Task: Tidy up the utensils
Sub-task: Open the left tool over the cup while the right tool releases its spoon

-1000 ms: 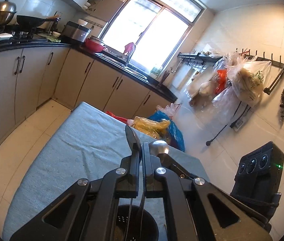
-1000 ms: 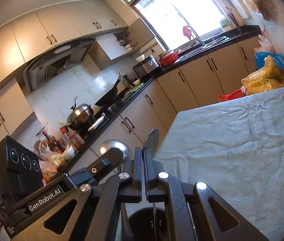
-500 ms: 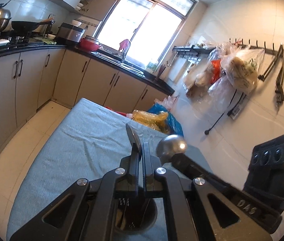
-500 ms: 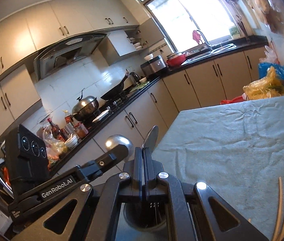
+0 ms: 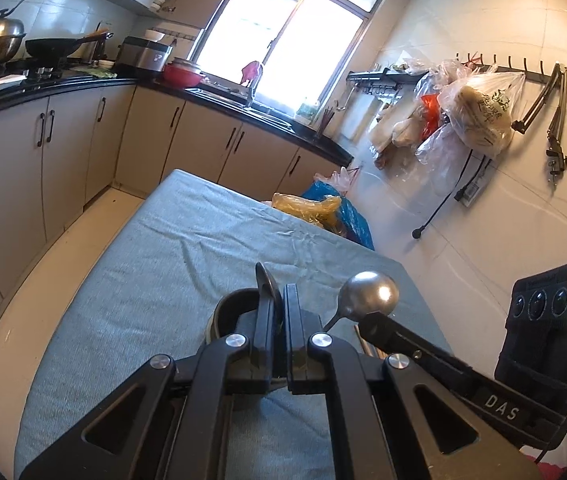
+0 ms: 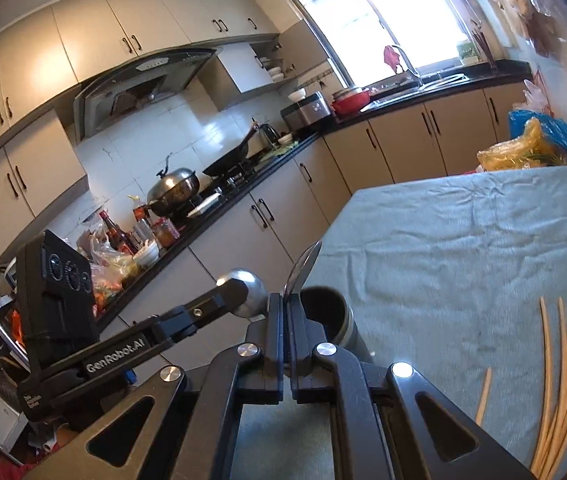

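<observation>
The left hand-held gripper (image 5: 278, 312) is hiding its spoon's (image 5: 264, 280) handle and the holder's (image 5: 227, 314) near wall. The frame edge is cutting off the chopsticks (image 6: 563, 384) right of the holder.

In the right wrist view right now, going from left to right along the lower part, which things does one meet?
Left gripper's camera box → spoon held by left gripper → spoon blade in right gripper → dark utensil cup → chopsticks on the cloth.

I see a wok (image 6: 230, 155) and a lidded steel pot (image 6: 174, 188) on the stove, a red basin (image 5: 183, 74) near the window, and filled plastic bags (image 5: 479, 114) hanging from wall hooks.
</observation>
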The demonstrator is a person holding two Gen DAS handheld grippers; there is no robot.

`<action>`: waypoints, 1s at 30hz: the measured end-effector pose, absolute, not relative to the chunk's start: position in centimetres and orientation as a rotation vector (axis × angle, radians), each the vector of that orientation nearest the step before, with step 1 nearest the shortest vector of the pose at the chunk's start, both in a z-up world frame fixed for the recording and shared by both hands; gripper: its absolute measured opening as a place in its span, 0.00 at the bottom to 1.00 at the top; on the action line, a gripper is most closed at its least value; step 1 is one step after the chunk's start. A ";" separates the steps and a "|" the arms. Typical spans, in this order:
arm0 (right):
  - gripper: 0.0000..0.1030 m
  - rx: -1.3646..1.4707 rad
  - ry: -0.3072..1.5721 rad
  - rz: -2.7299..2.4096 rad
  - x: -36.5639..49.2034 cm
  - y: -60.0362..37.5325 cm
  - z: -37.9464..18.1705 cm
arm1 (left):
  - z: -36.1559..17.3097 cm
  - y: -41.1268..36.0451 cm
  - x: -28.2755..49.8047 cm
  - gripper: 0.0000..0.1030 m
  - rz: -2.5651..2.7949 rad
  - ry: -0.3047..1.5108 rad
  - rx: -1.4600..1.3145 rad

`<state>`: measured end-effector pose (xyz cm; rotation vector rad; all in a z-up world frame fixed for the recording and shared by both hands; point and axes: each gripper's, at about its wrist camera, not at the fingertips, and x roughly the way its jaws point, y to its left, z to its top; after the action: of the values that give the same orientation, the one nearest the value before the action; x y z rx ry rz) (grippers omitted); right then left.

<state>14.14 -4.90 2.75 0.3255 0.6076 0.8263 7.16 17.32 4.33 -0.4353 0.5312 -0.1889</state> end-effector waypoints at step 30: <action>0.20 0.416 0.526 0.712 4.5 -19.7 6.1 | 8.3 8.7 -3.7 0.41 -0.237 0.452 -0.214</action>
<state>4.53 -19.69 6.07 0.4163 0.5263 0.7120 -3.72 8.65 8.28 -0.2143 0.4522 -0.2368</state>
